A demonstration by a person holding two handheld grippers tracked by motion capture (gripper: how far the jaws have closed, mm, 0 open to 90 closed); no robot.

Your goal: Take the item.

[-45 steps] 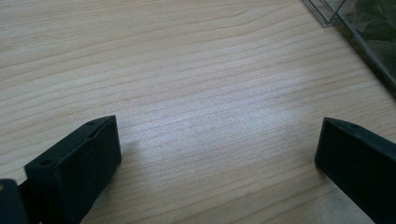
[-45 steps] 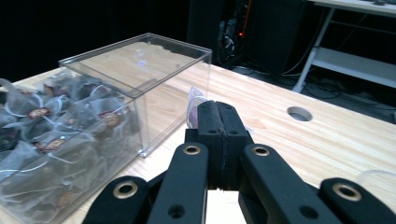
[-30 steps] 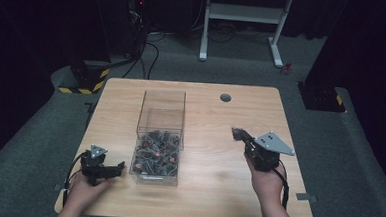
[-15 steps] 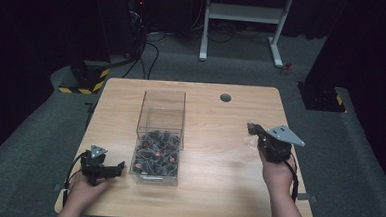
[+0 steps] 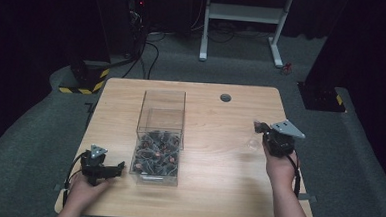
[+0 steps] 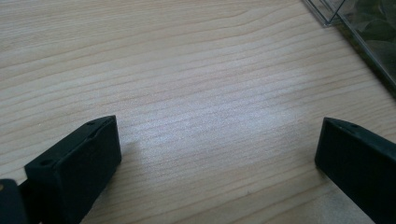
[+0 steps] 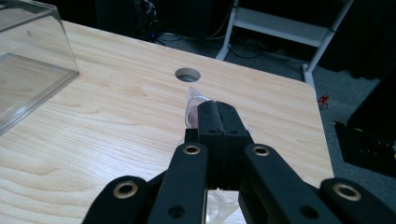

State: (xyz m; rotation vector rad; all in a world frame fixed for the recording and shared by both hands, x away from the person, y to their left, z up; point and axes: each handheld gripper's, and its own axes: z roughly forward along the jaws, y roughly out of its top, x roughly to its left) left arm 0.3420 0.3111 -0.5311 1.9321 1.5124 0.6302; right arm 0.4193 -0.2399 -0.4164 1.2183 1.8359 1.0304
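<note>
Your right gripper (image 5: 258,126) is raised over the table (image 5: 212,189), well to the right of the clear box (image 5: 160,132) and near the table's right edge. In the right gripper view its fingers (image 7: 215,122) are pressed together on a small clear packet (image 7: 192,108) with something dark red inside; the packet pokes out just past the tips, and the round hole (image 7: 187,74) in the table lies beyond it. In the high view, a faint clear thing lies on the table just left of that gripper; you cannot tell what it is.

Your left gripper (image 5: 120,165) rests low, just left of the box's near end and close to the table's near edge. Its fingers (image 6: 77,163) stand wide apart with bare wood between them, the box wall at the upper right of its view.

Open room lies between the box and your right gripper, and along the far side around the hole.

Since a second ago your right gripper has drawn away from the box toward the right edge. Your left gripper has stayed put.
</note>
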